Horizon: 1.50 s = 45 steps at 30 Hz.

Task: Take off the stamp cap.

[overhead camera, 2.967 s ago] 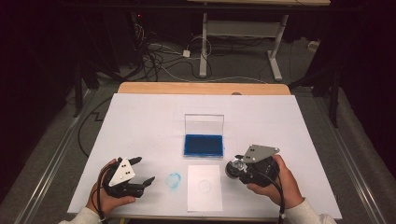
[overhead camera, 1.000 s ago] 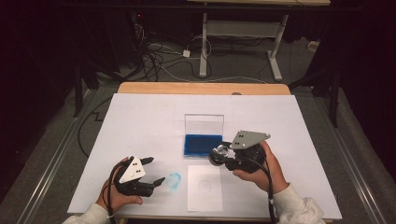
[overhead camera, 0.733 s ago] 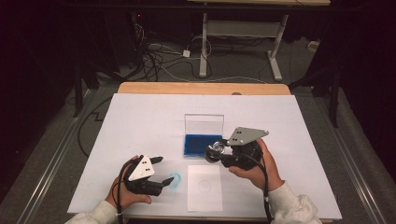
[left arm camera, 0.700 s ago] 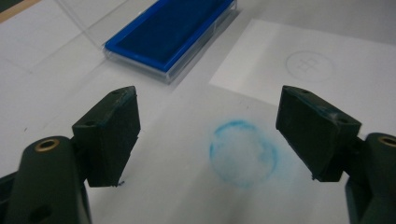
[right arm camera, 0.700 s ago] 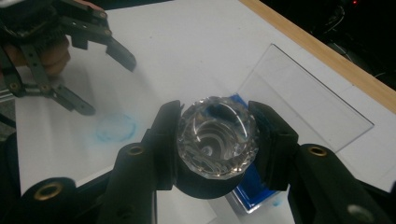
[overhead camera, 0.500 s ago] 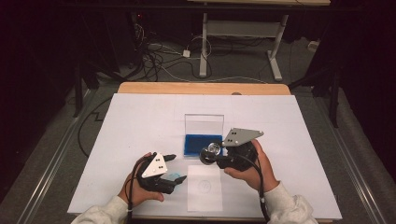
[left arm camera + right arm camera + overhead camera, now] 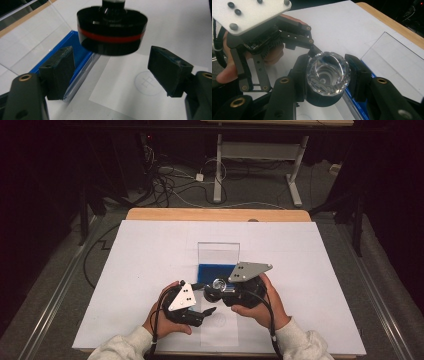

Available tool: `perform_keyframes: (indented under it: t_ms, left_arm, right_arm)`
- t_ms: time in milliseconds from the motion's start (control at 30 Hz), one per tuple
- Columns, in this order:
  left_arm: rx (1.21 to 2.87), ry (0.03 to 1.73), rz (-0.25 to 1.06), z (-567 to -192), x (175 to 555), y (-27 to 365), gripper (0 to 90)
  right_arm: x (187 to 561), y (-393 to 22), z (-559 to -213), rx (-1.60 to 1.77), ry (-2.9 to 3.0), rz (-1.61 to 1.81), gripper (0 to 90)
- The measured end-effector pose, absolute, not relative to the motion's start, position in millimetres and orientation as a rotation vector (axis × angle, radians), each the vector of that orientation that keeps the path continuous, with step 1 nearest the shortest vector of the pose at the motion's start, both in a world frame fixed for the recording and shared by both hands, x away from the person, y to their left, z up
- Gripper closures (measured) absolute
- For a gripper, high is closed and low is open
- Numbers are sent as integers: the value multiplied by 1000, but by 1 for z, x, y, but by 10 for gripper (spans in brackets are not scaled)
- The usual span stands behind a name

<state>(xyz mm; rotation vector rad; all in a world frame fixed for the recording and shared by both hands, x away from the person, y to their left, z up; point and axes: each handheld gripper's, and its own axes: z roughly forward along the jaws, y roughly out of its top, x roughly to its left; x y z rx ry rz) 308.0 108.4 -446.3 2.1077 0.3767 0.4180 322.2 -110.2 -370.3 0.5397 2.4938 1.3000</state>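
A stamp with a clear faceted knob (image 7: 328, 73) and a black base with a red band (image 7: 111, 30) hangs over the front edge of the blue ink pad (image 7: 212, 271). My right gripper (image 7: 217, 290) is shut on its black neck, just under the knob. My left gripper (image 7: 206, 298) stands open, its jaws on either side of the space below the stamp's base and nothing between its pads (image 7: 60, 70). Under both lies a white sheet (image 7: 125, 87) with a round stamped mark (image 7: 148, 80).
The ink pad's clear lid (image 7: 218, 252) stands open behind the pad. A white cover (image 7: 150, 250) lies over the wooden table (image 7: 215, 215). Cables and a desk frame are on the floor beyond the far edge.
My left gripper slid right, from the table's front left to just under the stamp. My right gripper carried the stamp left, from beside the sheet to the ink pad's front edge.
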Motion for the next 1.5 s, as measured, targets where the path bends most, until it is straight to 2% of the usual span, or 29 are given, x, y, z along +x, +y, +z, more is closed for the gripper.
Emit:
perform_keyframes:
  t_ms: [233, 600, 1100, 1500]
  left_arm:
    - [2099, 374, 409, -448, 310, 106, 237]
    - [2118, 366, 426, -450, 312, 104, 354]
    - [2189, 349, 466, -449, 311, 102, 365]
    - [2238, 358, 412, -448, 314, 102, 369]
  right_arm:
    - [322, -107, -375, 545, 2499, 1316, 570]
    - [322, -105, -380, 559, 2512, 1341, 570]
    - [324, -104, -385, 575, 2530, 1330, 570]
    - [322, -102, -389, 563, 2539, 1311, 570]
